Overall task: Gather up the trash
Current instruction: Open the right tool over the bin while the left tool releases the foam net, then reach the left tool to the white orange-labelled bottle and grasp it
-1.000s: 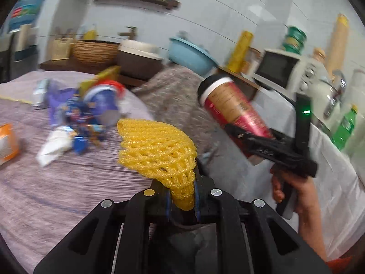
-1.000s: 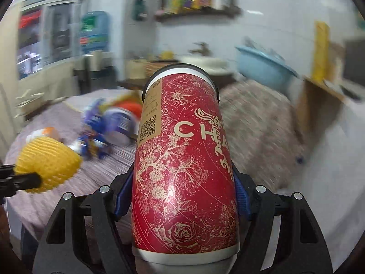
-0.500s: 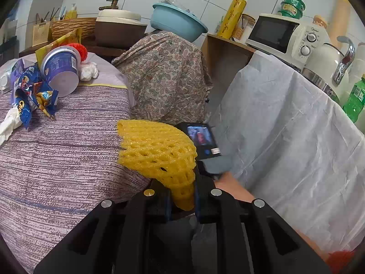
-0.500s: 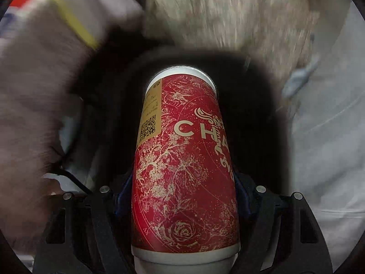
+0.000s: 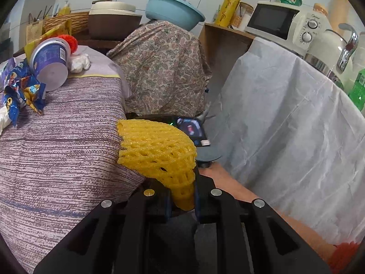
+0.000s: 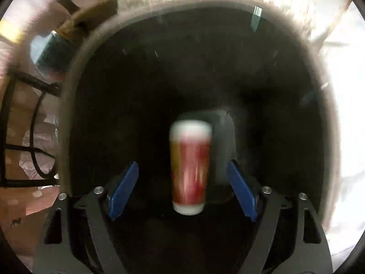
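Observation:
My left gripper [image 5: 182, 199] is shut on a yellow foam net [image 5: 157, 150] and holds it beyond the edge of the purple-striped table [image 5: 57, 148]. My right gripper [image 6: 182, 189] is open over the mouth of a black trash bin [image 6: 251, 52]. The red paper cup [image 6: 190, 166] is blurred between the blue pads [image 6: 124, 189], apart from both, falling into the bin. More trash lies on the table: a blue-white tub [image 5: 50, 61] on its side, blue snack wrappers [image 5: 20, 93], white crumpled paper [image 5: 79, 61].
A paisley-covered object [image 5: 164, 68] stands behind the bin. A white-draped counter [image 5: 285, 118] to the right carries a microwave [image 5: 273, 20] and a kettle [image 5: 328, 45]. The right gripper's back with its screen [image 5: 191, 130] shows below the net. A black wire frame [image 6: 22, 132] stands left of the bin.
My right gripper swung down over the bin, opened and let go of the red cup, which is now dropping in. My left gripper still holds the net, moved toward the table's edge.

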A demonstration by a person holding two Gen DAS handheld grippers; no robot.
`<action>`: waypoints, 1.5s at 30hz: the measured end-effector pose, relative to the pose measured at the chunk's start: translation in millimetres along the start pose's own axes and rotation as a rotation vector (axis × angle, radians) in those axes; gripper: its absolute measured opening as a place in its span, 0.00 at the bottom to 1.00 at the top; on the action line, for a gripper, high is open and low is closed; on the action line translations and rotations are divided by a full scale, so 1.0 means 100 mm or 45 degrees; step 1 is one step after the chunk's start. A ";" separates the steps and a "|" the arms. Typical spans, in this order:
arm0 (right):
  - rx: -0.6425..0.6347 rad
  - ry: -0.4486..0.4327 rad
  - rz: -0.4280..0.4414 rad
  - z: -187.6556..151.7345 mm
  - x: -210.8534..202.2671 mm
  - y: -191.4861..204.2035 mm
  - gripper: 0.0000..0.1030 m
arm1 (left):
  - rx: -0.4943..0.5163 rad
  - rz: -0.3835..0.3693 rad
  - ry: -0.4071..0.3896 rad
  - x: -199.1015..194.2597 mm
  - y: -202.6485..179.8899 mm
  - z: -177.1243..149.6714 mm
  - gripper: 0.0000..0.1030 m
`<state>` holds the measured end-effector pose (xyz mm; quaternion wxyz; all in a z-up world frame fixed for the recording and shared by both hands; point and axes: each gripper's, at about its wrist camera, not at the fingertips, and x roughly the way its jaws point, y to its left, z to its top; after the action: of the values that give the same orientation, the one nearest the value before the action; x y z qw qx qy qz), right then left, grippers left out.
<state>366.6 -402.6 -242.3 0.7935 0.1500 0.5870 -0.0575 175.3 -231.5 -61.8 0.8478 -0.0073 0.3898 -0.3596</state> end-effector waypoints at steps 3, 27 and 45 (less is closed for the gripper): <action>-0.042 -0.199 -0.076 -0.11 -0.52 0.02 0.77 | 0.012 0.004 0.043 0.13 -0.01 0.00 0.15; 0.151 -0.586 -0.291 -0.86 -1.82 -0.76 0.82 | 0.168 0.031 0.332 1.68 -0.09 -0.14 0.65; 0.090 -0.681 -0.192 -0.95 -1.96 -0.41 0.82 | 0.236 -0.047 0.012 0.27 -0.08 -0.24 0.88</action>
<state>209.2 -429.5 -88.8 0.9079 0.1129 0.3640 -0.1745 165.9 -247.7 -94.0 0.8362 0.0658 0.3587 -0.4096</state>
